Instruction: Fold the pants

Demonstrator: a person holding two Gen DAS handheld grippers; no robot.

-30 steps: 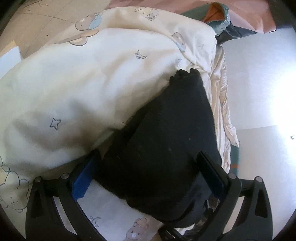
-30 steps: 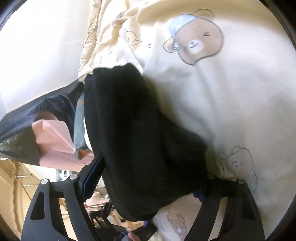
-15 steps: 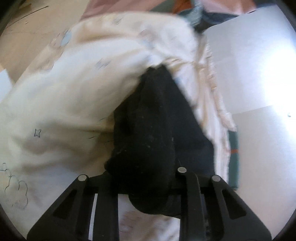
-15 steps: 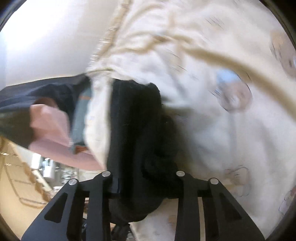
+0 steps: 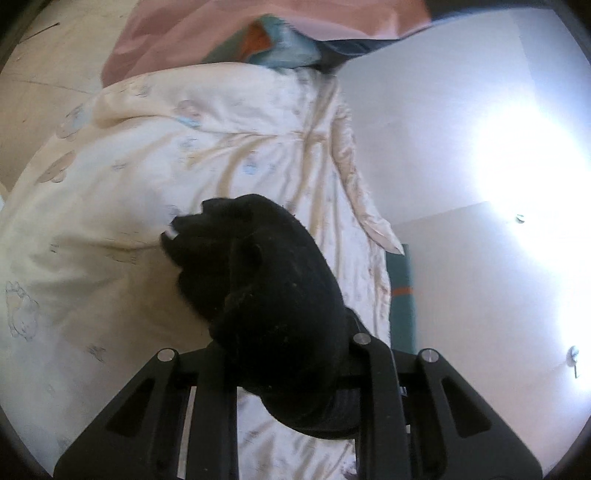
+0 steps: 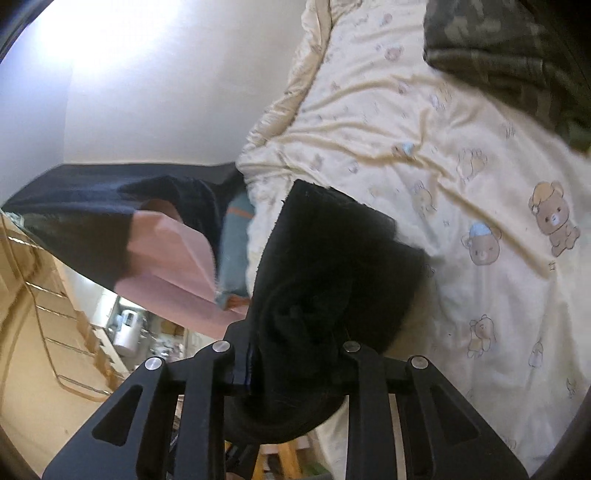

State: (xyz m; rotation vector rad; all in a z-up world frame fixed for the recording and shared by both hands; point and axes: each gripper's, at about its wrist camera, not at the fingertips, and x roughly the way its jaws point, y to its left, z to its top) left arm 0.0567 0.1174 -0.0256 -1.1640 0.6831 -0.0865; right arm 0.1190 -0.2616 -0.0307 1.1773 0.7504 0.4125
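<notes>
The black pants (image 5: 266, 280) hang bunched above a cream duvet (image 5: 110, 206) printed with bears. My left gripper (image 5: 291, 354) is shut on one bunch of the dark fabric, which bulges up and forward between its fingers. In the right wrist view the pants (image 6: 332, 258) fill the gap of my right gripper (image 6: 286, 354), whose jaws are closing and pressing on the cloth. The far end of the garment droops toward the duvet (image 6: 480, 184). The pads of both grippers are hidden by fabric.
A pink sheet (image 5: 221, 33) and a teal cloth (image 5: 280, 48) lie beyond the duvet, by a white wall (image 5: 480, 110). A camouflage cloth (image 6: 517, 55) sits at the duvet's far corner. Dark fabric (image 6: 92, 192) and wooden furniture (image 6: 44, 314) show on the left.
Both grippers went from wide open around the pants to shut on them, then rose, lifting the black fabric off the duvet. The bedding now looks farther away.
</notes>
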